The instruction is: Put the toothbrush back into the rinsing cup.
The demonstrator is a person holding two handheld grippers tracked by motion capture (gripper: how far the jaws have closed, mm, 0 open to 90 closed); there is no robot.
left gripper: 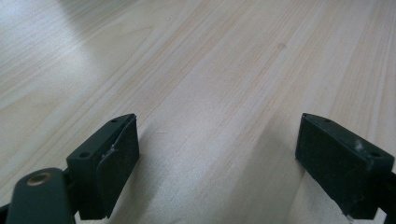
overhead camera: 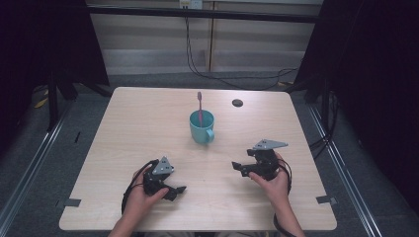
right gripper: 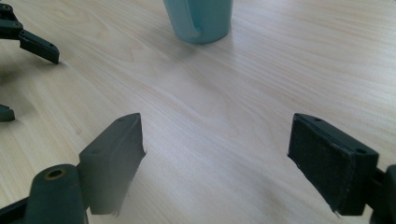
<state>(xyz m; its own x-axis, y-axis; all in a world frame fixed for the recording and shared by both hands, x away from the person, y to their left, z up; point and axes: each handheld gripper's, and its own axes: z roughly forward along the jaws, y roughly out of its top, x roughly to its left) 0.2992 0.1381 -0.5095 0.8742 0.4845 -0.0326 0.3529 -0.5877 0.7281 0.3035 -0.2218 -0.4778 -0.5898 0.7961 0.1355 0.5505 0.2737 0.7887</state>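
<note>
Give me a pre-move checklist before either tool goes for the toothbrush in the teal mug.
1. Left tool open with nothing between its jaws: ok; the left gripper view shows them spread over bare wood.
2. Right tool open with nothing between its jaws: ok.
3. Teal mug upright on the table: ok.
4. Toothbrush standing in the mug, upper end clear above the rim: ok.
5. Bare table between both tools and the mug: ok; the small dark disc lies beyond the mug, out of the way.
6. Mug handle turned toward the person's side: ok, but whether it will hinder a grasp: cannot tell.
</note>
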